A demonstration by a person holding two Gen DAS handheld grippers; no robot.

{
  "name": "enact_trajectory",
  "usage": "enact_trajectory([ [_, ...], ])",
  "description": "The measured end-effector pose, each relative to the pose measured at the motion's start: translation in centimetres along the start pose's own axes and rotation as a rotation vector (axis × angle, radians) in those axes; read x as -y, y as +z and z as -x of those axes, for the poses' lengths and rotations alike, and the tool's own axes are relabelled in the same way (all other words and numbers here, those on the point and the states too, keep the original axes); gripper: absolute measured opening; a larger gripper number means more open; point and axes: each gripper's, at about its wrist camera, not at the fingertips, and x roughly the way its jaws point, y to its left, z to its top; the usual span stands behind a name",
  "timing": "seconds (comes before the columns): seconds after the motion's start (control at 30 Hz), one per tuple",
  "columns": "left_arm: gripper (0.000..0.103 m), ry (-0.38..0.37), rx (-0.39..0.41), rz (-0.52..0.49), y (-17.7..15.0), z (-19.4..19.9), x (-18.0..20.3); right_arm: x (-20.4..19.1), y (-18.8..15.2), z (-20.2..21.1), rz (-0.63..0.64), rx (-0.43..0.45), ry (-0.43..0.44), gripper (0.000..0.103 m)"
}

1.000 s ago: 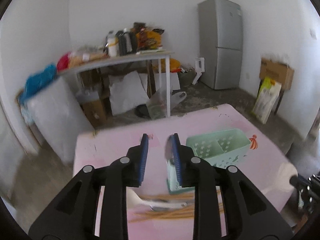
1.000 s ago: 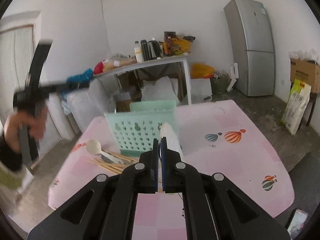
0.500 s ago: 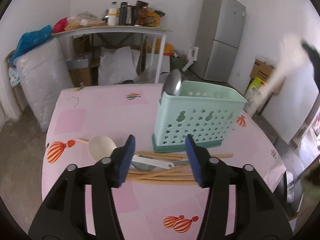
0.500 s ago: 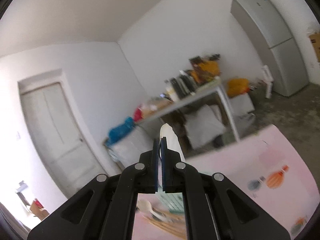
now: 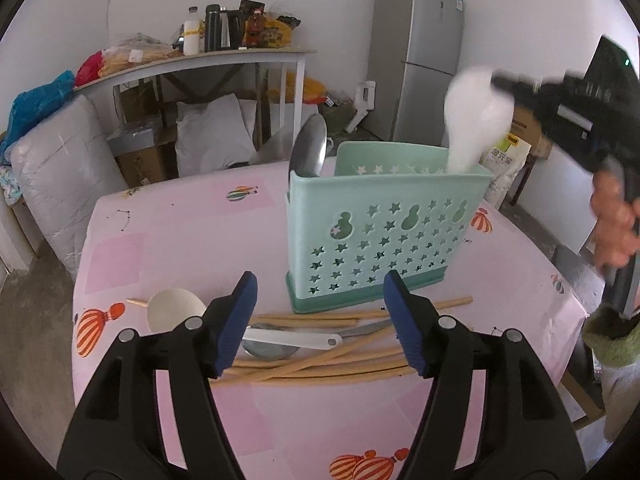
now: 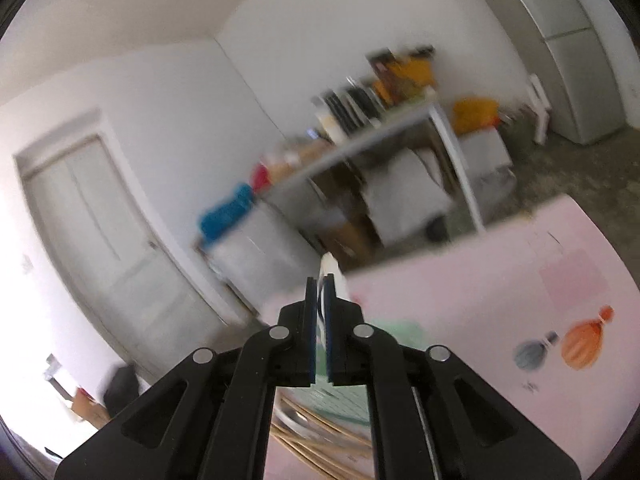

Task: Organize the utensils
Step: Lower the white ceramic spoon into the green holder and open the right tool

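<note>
A mint green utensil caddy (image 5: 380, 232) stands on the pink table (image 5: 168, 232) with a metal spoon (image 5: 308, 148) upright in its left compartment. In front of it lie several wooden chopsticks (image 5: 320, 364), a white spoon (image 5: 176, 308) and a metal spoon (image 5: 268, 348). My left gripper (image 5: 320, 320) is open and empty just above this pile. My right gripper (image 6: 319, 292) is shut on a white spoon (image 5: 476, 116), held above the caddy's right end, its bowl up. In the right wrist view the caddy (image 6: 340, 396) shows blurred below the fingers.
A white shelf table (image 5: 208, 60) with bottles and bags stands behind, a grey fridge (image 5: 416, 52) at the back right. Wrapped cushions (image 5: 56, 172) lean at the left. A door (image 6: 104, 248) shows in the right wrist view.
My left gripper opened wider and moved in over the chopstick pile. My right gripper carried the white spoon over the caddy's right end and tilted down.
</note>
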Motion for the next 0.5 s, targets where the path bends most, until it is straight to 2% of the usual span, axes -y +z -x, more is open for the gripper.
enact_trajectory([
  [0.03,0.063,-0.003,-0.002,-0.004,0.1,-0.3,0.0,0.4,-0.3,-0.2,0.007,-0.013,-0.032,0.007],
  [0.07,0.064,-0.001,-0.004,-0.009,0.3,-0.6,0.0,0.8,-0.5,0.0,0.004,-0.02,-0.051,0.012],
  [0.13,0.065,-0.001,-0.007,-0.02,0.5,-1.1,0.1,1.7,-0.9,0.5,-0.026,-0.018,-0.052,0.043],
  [0.17,0.065,-0.002,-0.007,-0.023,0.6,-1.3,0.1,2.1,-0.9,0.8,-0.042,-0.006,-0.055,0.046],
  [0.27,0.065,-0.001,-0.011,-0.033,1.3,-2.3,0.1,3.1,-1.7,1.1,-0.101,-0.009,-0.051,0.047],
  [0.43,0.065,-0.049,-0.045,0.032,2.1,-4.5,-0.5,4.6,-3.3,-1.7,-0.198,-0.115,-0.056,0.046],
  [0.5,0.065,-0.074,-0.052,0.044,2.1,-5.0,-0.2,4.9,-3.9,-2.8,-0.22,-0.149,-0.041,0.04],
])
